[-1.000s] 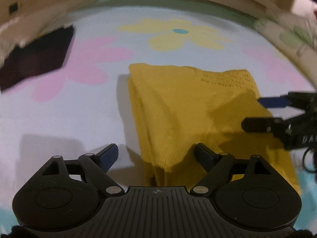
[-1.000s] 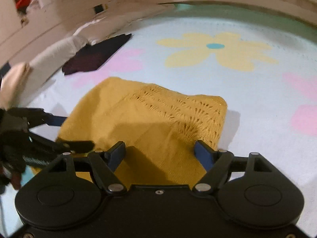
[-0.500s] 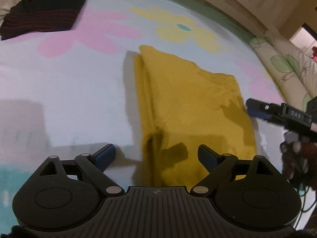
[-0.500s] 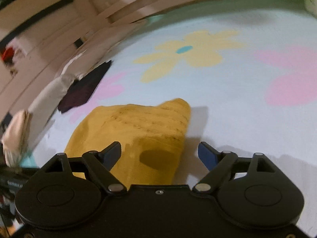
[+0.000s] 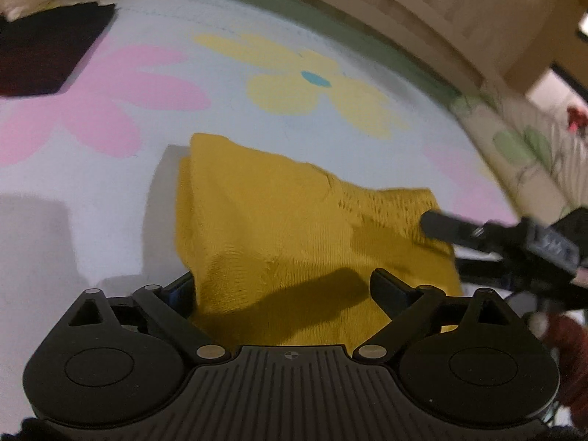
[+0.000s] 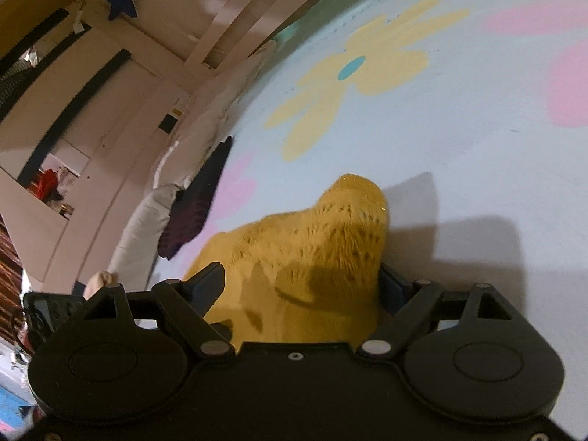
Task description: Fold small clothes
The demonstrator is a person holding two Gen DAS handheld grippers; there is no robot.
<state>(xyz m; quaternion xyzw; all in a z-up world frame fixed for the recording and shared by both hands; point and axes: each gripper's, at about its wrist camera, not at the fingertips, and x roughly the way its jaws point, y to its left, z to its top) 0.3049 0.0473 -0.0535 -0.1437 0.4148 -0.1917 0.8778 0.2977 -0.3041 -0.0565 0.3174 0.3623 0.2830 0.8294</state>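
My left tool [image 5: 281, 288] and right tool [image 6: 301, 281], both spread, straddle the yellow sweater [image 5: 294, 228]; dark garment [image 5: 47, 55] at ten o'clock; next, pinch its edges

The left gripper [image 5: 282, 286] tilts downward with jaws spread wide, having just opened further, while the right gripper [image 6: 303, 281], rolled to one side, reaches in from the right with its jaws likewise wide apart.
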